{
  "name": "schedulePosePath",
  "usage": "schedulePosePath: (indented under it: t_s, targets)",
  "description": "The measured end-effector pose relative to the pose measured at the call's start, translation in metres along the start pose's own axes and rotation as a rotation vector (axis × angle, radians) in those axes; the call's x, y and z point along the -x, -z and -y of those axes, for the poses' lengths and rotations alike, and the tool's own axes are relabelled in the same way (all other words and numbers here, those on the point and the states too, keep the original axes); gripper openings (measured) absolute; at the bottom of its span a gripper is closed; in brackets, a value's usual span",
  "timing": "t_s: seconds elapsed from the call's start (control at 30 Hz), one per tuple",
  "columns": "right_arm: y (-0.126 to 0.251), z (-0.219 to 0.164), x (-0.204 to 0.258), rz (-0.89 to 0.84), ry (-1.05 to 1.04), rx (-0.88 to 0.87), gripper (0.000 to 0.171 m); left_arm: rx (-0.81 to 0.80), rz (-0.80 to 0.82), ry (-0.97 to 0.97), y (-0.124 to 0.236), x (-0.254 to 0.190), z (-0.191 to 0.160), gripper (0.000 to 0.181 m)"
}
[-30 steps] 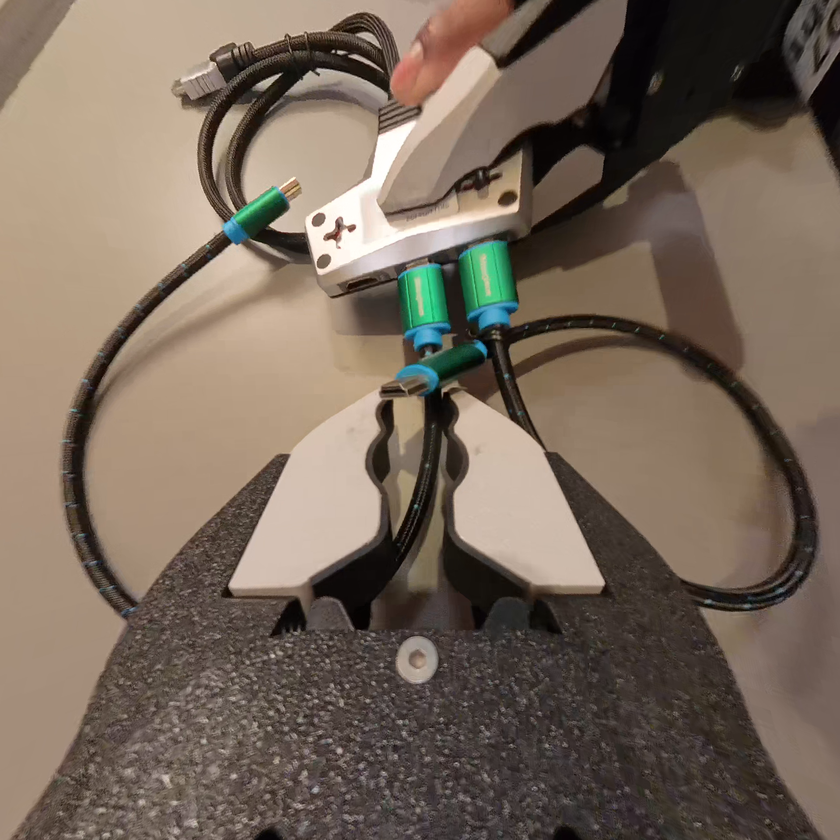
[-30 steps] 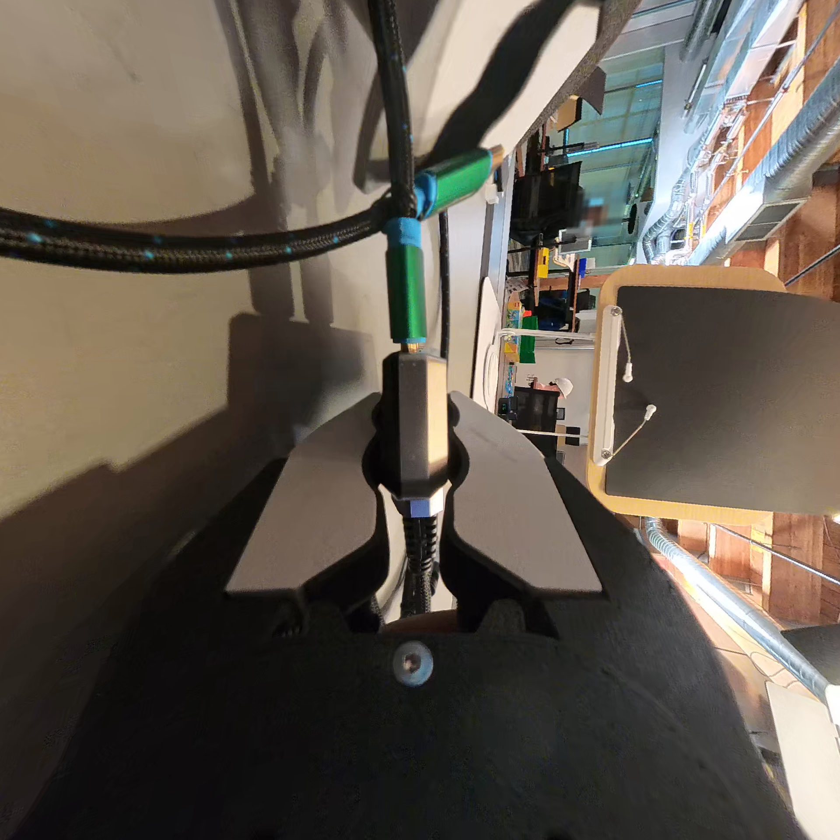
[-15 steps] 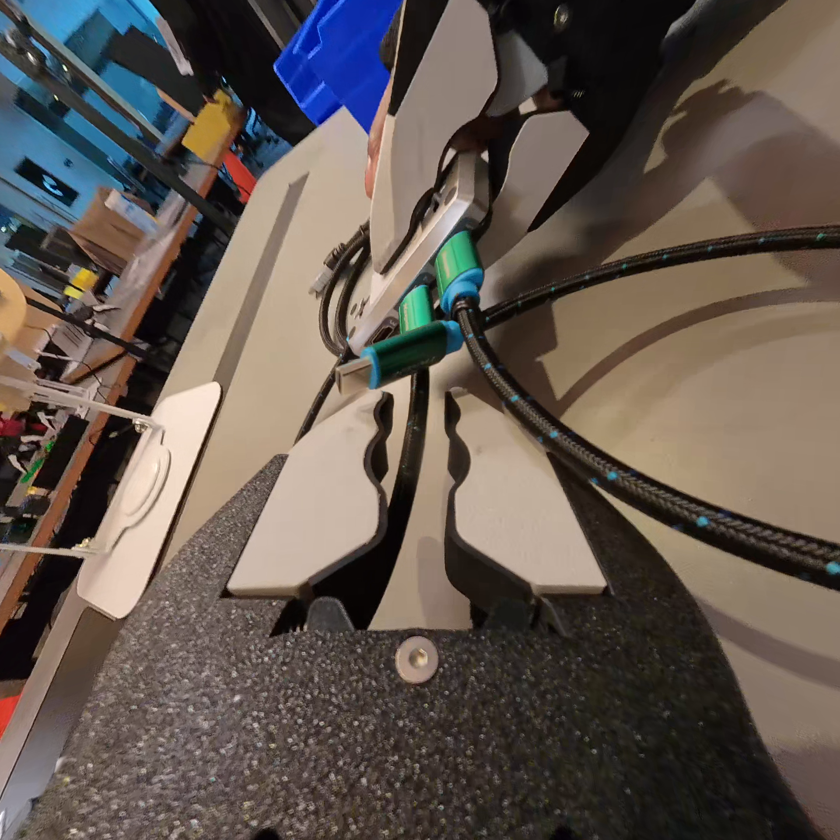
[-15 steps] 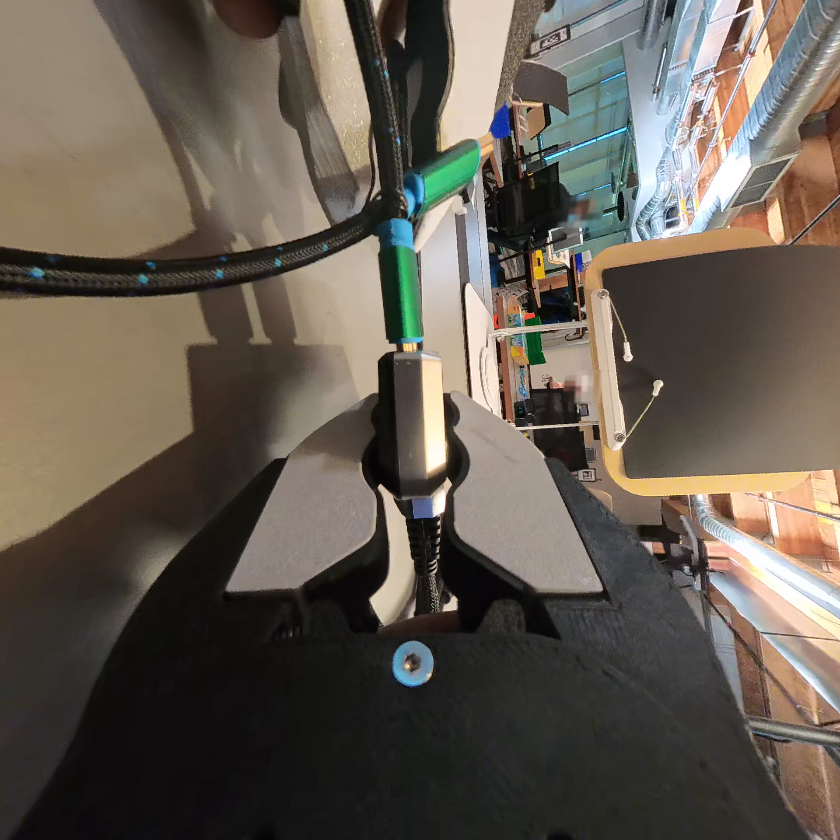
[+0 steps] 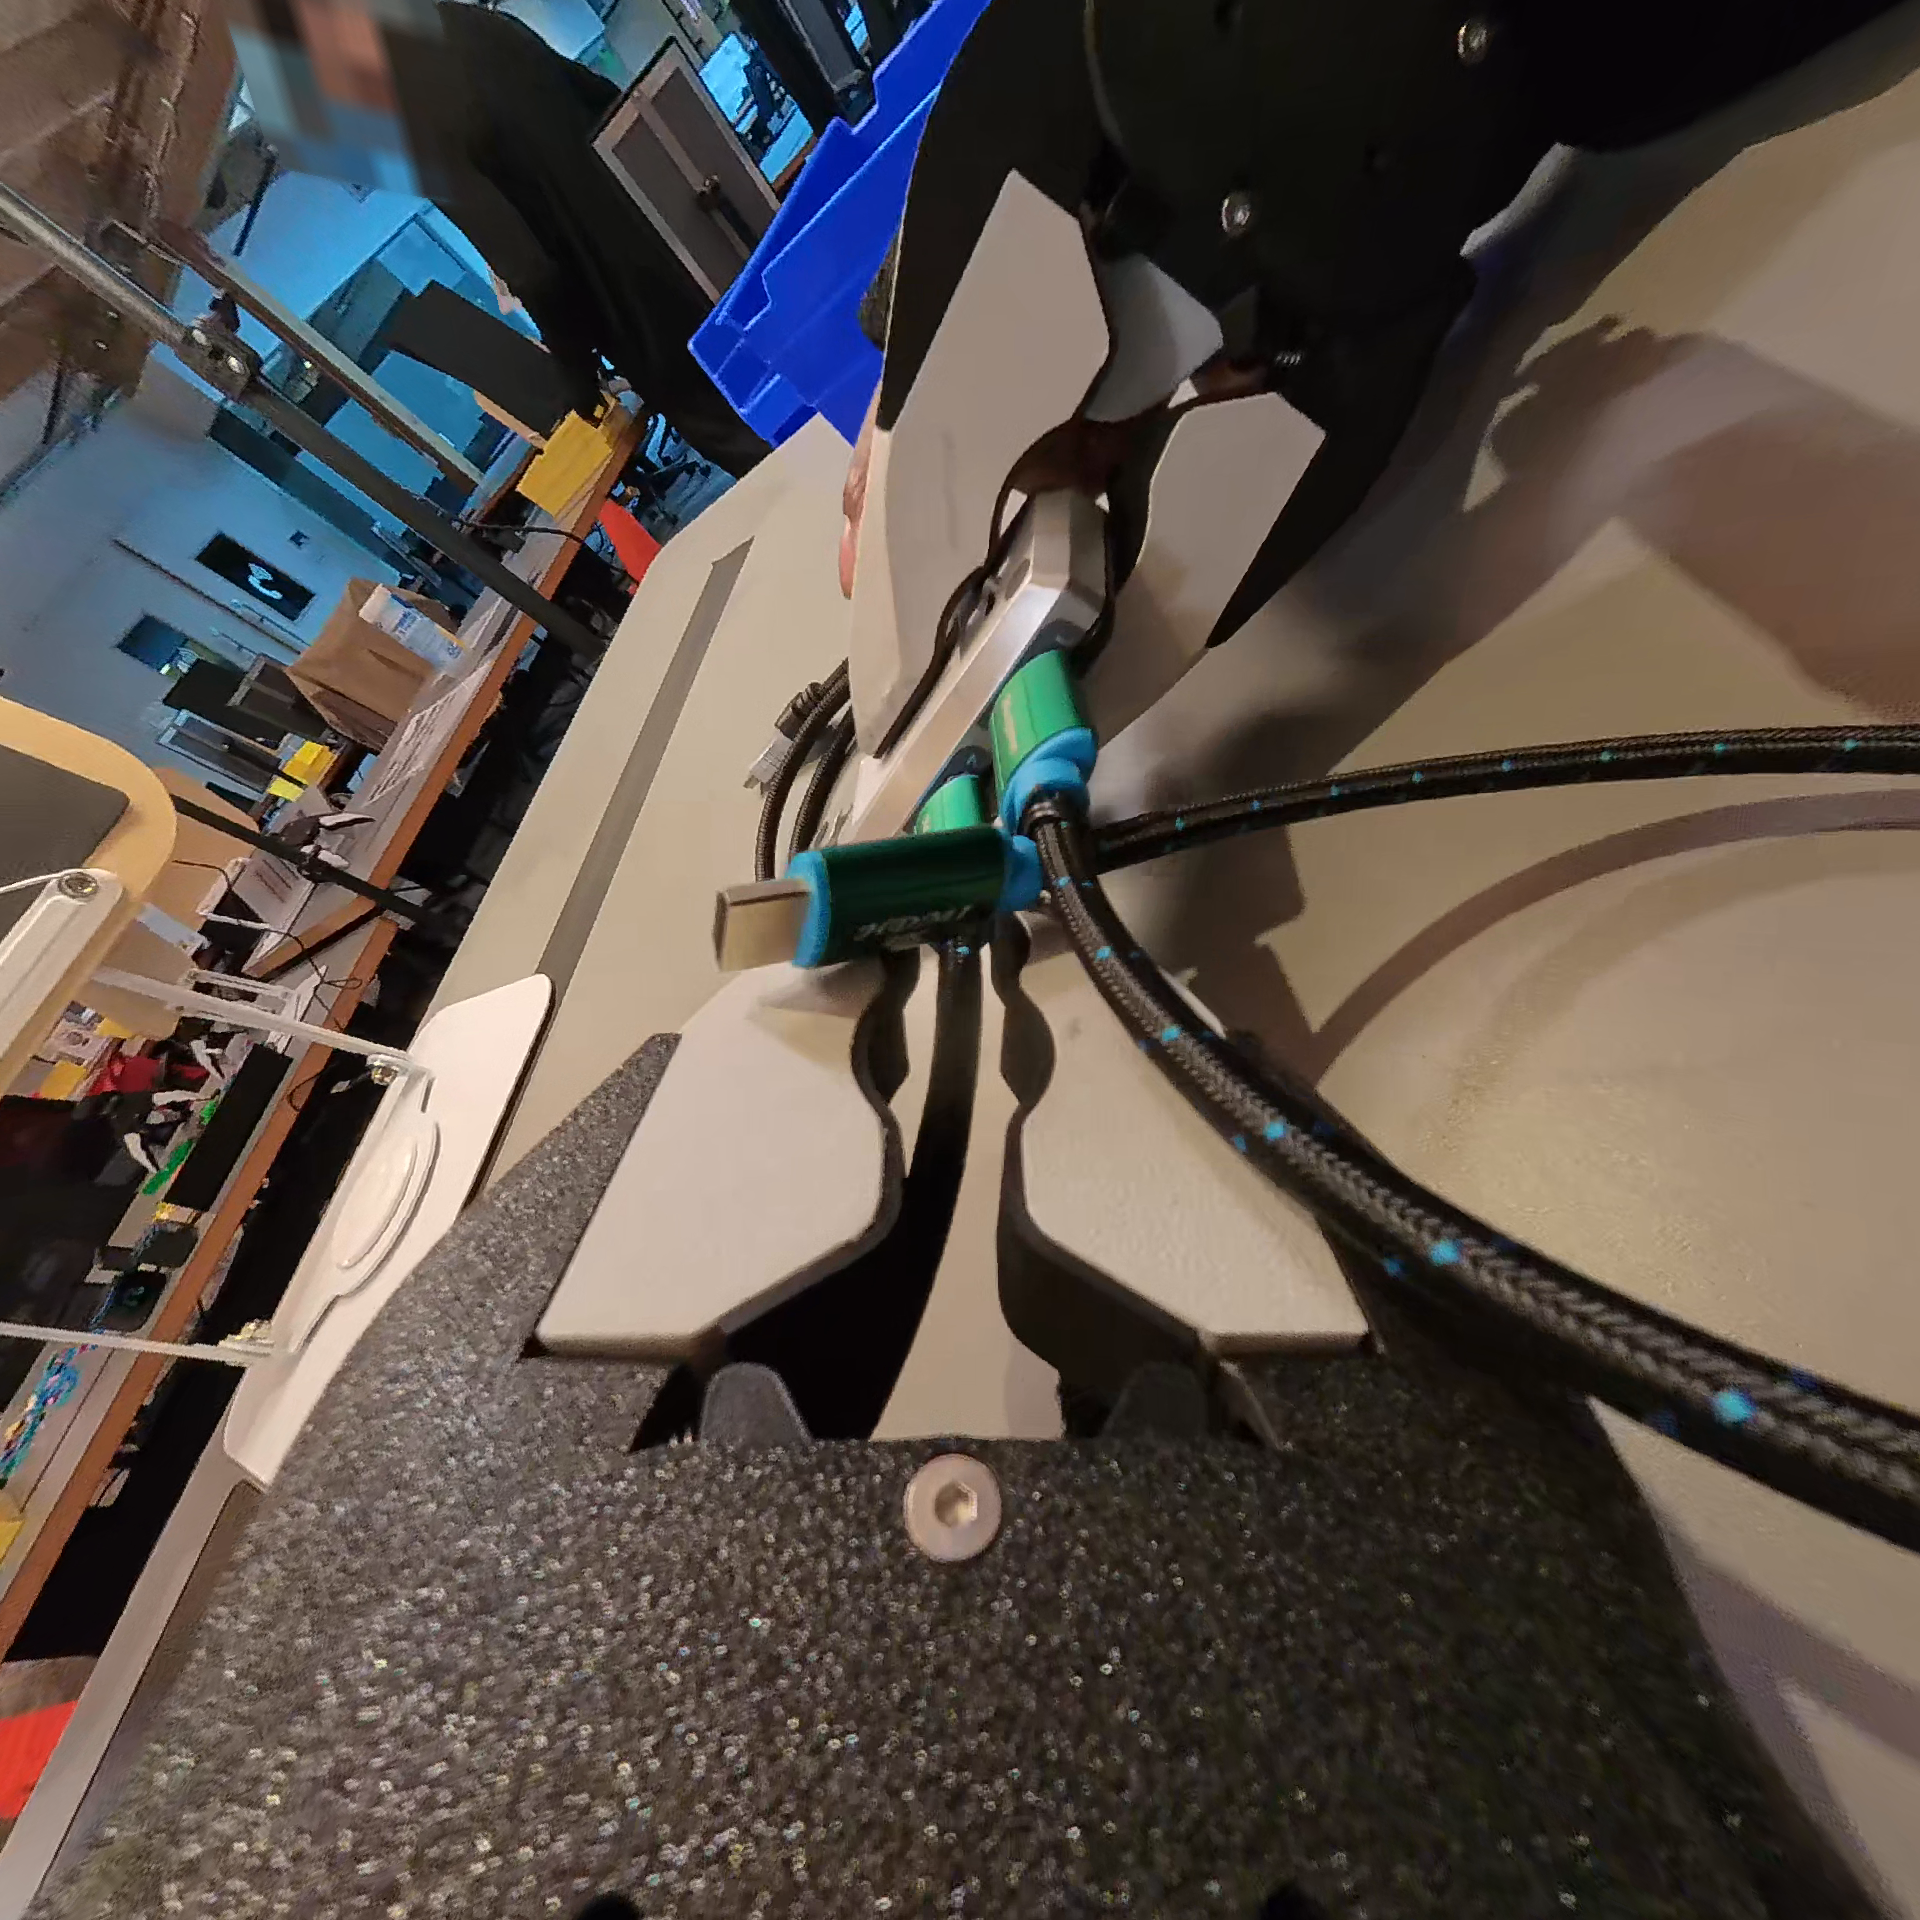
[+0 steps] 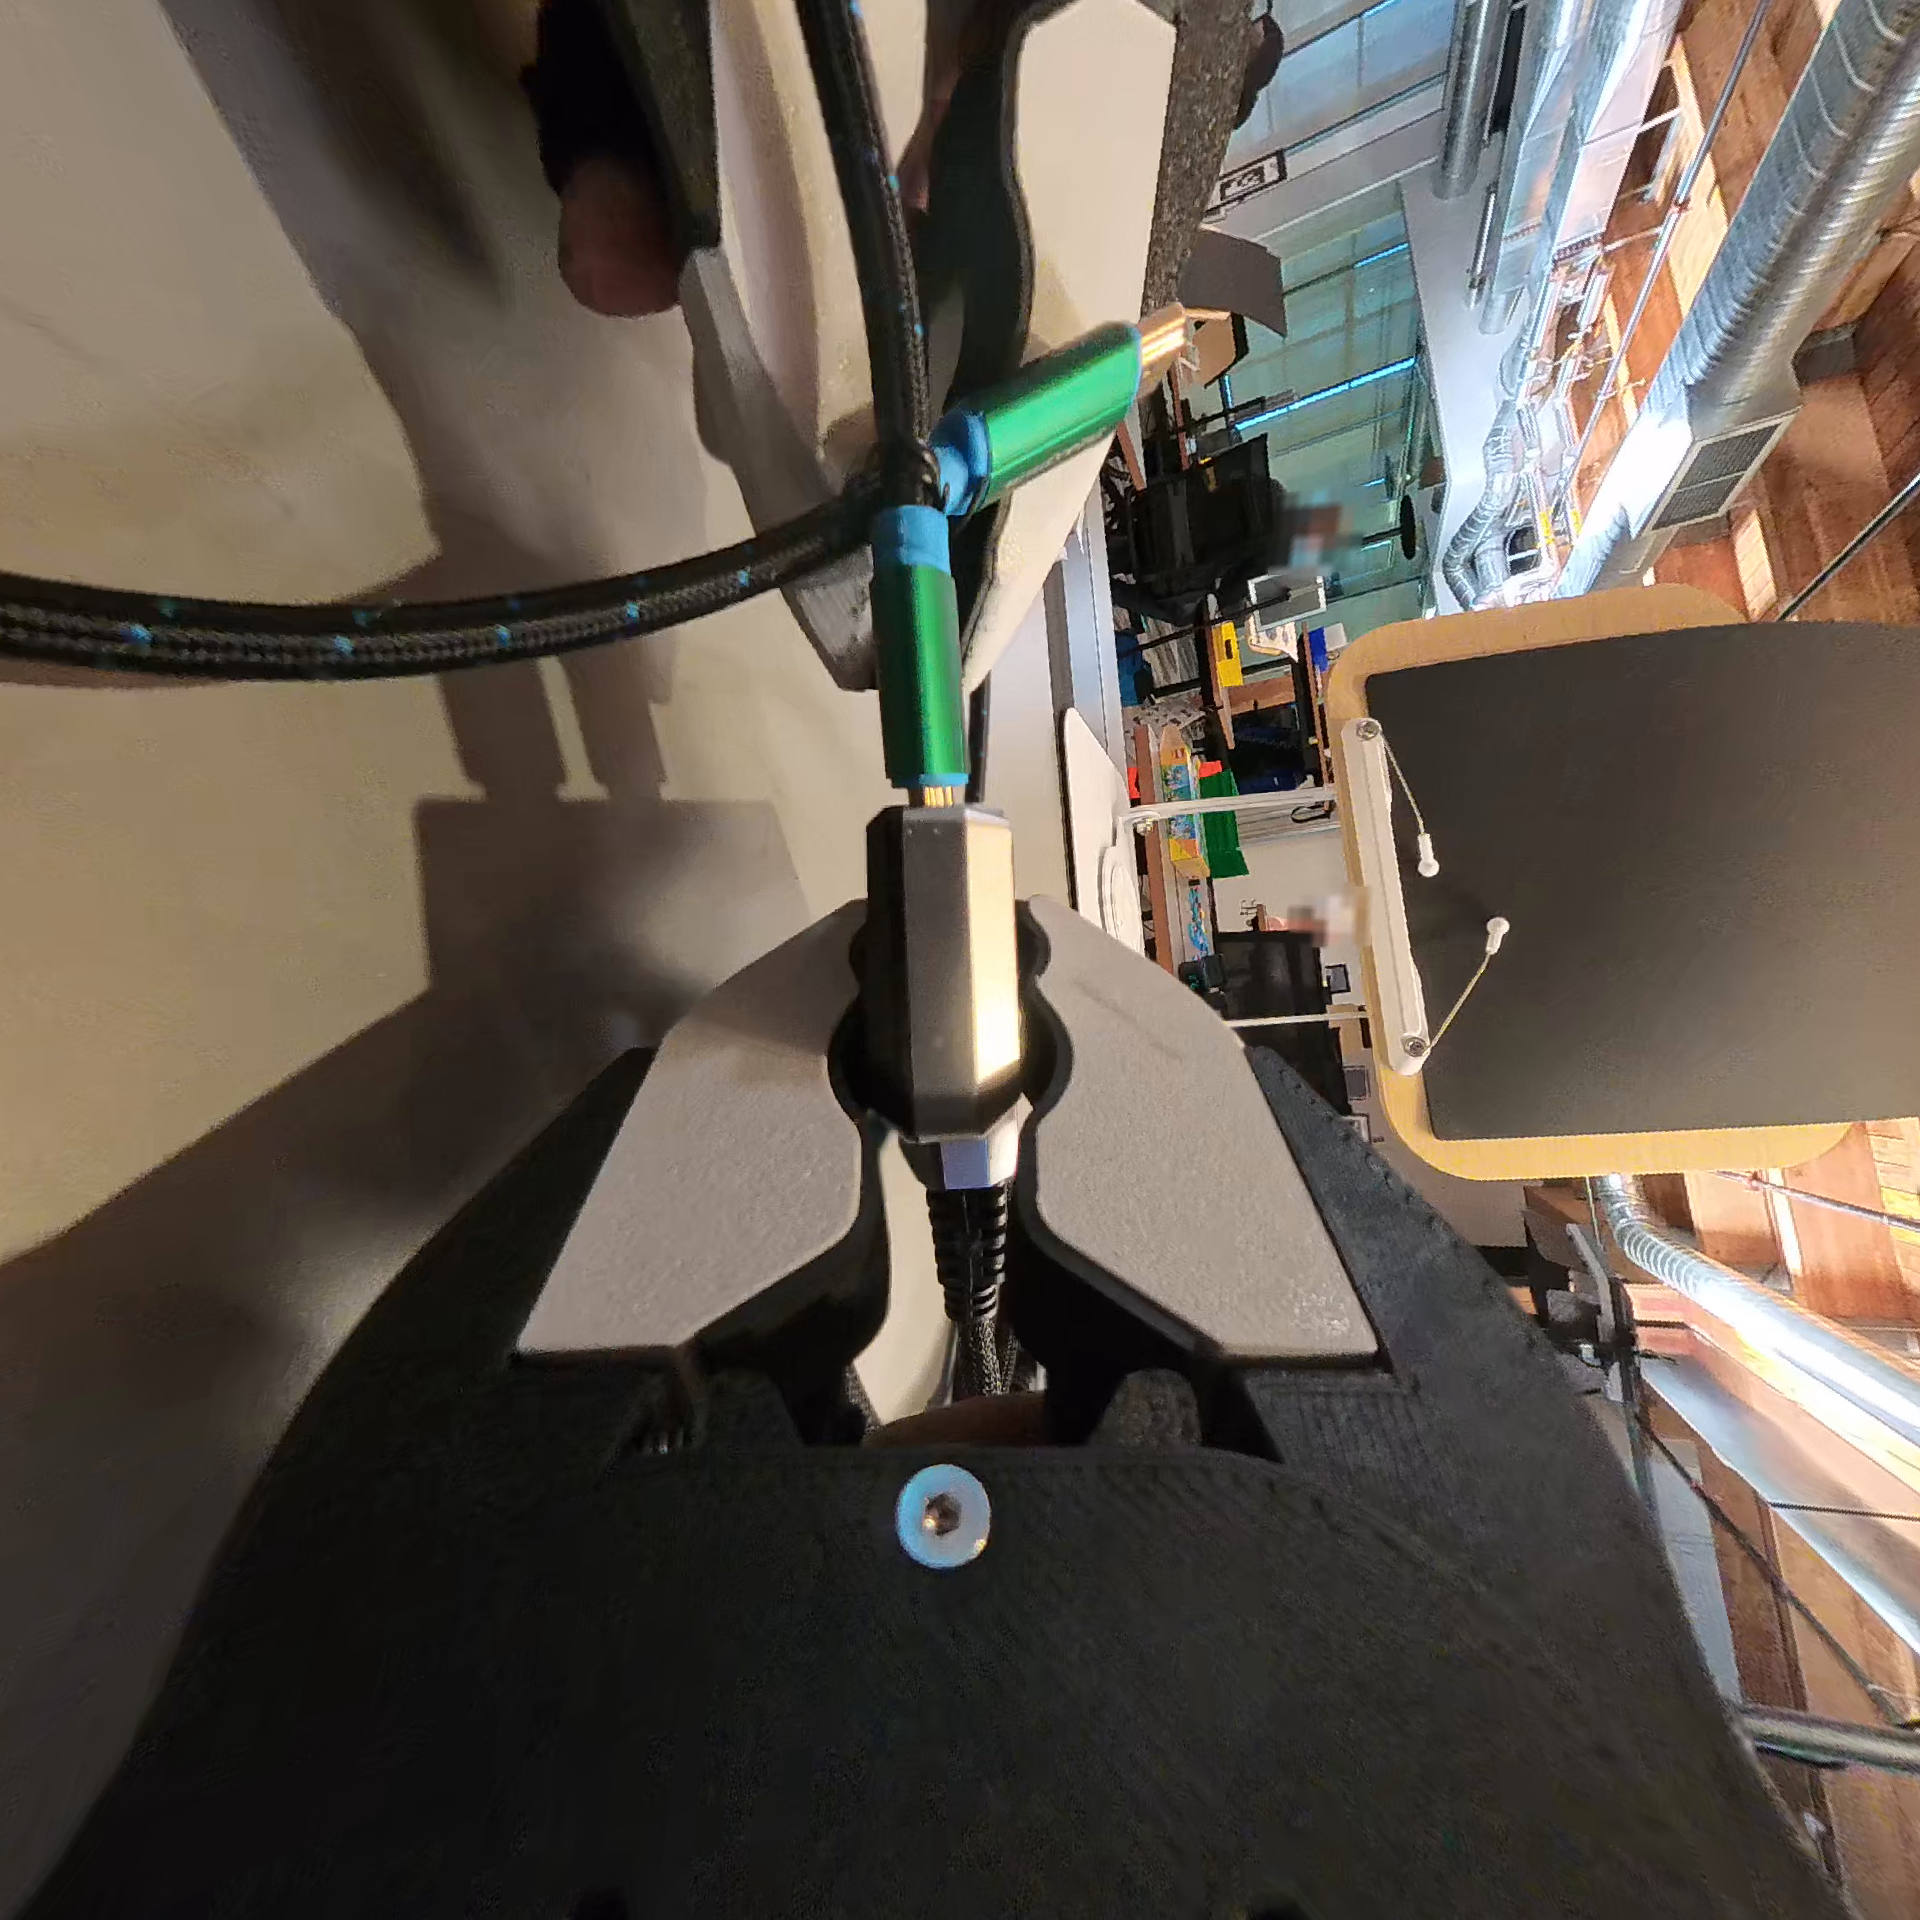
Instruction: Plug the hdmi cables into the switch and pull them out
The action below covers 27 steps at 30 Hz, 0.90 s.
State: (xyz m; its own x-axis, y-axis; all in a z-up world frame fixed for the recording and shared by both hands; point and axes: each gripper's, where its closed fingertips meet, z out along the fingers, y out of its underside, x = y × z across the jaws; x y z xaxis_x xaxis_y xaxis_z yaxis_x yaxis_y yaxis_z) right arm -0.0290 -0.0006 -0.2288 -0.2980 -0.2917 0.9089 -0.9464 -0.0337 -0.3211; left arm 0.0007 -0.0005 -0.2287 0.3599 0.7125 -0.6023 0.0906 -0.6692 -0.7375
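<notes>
My right gripper point(image 6: 951, 925) is shut on the silver HDMI switch point(image 6: 956, 987), gripping its two flat faces. One green plug point(image 6: 920, 665) sits in the switch's front port. In the left wrist view the switch point(image 5: 1039, 613) shows two green plugs point(image 5: 1039, 707) plugged in side by side. My left gripper point(image 5: 951, 987) is shut on the black braided cable point(image 5: 951, 1049) just behind a free green plug point(image 5: 883, 909), which lies crosswise over my fingertips, its metal end pointing left. That free plug also shows in the right wrist view point(image 6: 1049, 416).
A thick braided cable point(image 5: 1299, 1143) loops right over the beige table point(image 5: 1558, 1039). A black cable coil point(image 5: 800, 769) lies behind the switch. A blue bin point(image 5: 821, 281) stands at the far edge, a white pad point(image 5: 416, 1143) at the left. A wood-framed black board point(image 6: 1662, 883) stands beyond the table. The tips of both grippers are at nearly the same place.
My left gripper has rolled onto its side, dropped low to the table and come closer to the switch, still holding the cable. The right gripper keeps its hold on the switch.
</notes>
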Motion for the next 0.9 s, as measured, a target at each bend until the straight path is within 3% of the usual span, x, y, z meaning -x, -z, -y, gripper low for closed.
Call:
schedulePosePath:
  t_s: [0.23, 0.9]
  targets:
    - [0.002, -0.012, -0.008, -0.016, 0.003, 0.023, 0.031, 0.022, 0.002, 0.029, 0.002, 0.003, 0.0, 0.013]
    - [0.0, -0.02, 0.003, 0.057, 0.066, 0.116, 0.02, 0.085, -0.032, 0.007, 0.002, -0.002, 0.002, 0.013]
